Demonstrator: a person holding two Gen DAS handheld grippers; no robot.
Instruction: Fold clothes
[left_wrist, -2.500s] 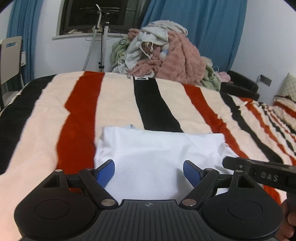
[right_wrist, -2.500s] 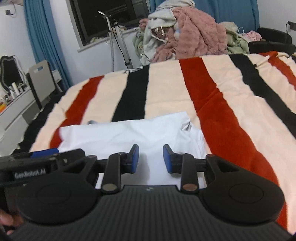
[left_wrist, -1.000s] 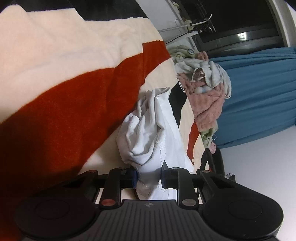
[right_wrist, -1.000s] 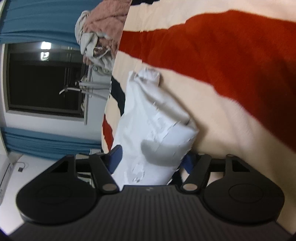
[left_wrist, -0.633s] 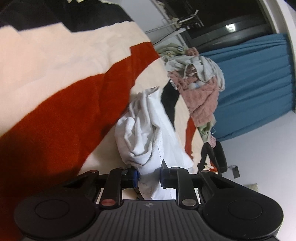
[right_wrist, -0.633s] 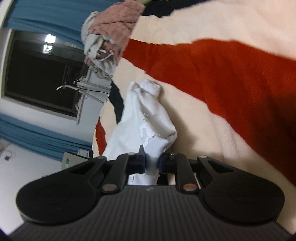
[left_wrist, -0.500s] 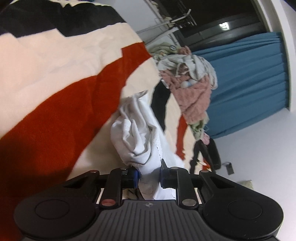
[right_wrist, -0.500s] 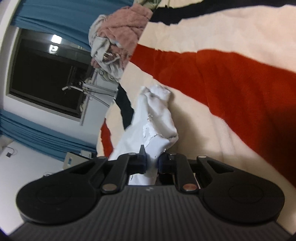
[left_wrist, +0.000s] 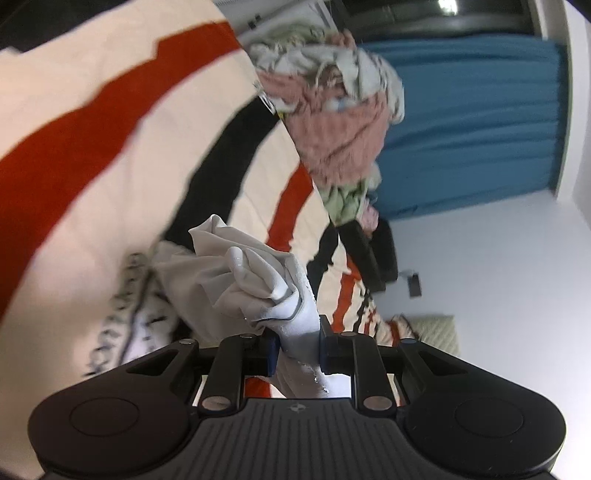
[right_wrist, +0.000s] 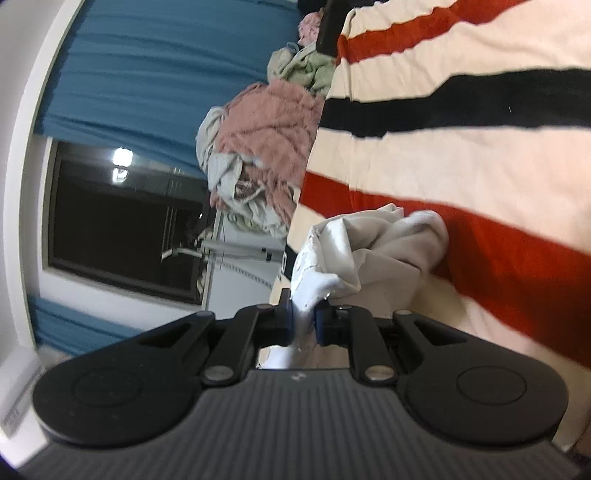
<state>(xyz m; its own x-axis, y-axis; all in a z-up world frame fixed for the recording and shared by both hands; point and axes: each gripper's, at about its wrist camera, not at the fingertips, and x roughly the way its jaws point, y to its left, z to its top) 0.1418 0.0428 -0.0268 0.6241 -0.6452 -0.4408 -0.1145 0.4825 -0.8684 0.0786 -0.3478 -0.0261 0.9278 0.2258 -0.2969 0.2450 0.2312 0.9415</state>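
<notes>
A white shirt (left_wrist: 255, 280) hangs bunched above the striped blanket (left_wrist: 74, 147), pinched on both sides. My left gripper (left_wrist: 297, 347) is shut on one edge of it, the cloth squeezed between the blue pads. In the right wrist view the same white shirt (right_wrist: 380, 243) droops in folds over the red stripe, and my right gripper (right_wrist: 303, 323) is shut on its other edge. Both views are rolled sideways. The lower part of the shirt is hidden behind the gripper bodies.
A pile of unfolded clothes (left_wrist: 332, 122) with a pink fleece (right_wrist: 273, 125) lies at the bed's far end, before blue curtains (left_wrist: 472, 129). A dark window (right_wrist: 122, 221) and a metal stand (right_wrist: 221, 251) are beyond the bed. A black chair (left_wrist: 373, 254) stands beside the bed.
The right gripper's jaws closed on the shirt's edge. Both grippers then rose with the shirt, lifting it off the blanket; the views tilted up toward the clothes pile and curtains.
</notes>
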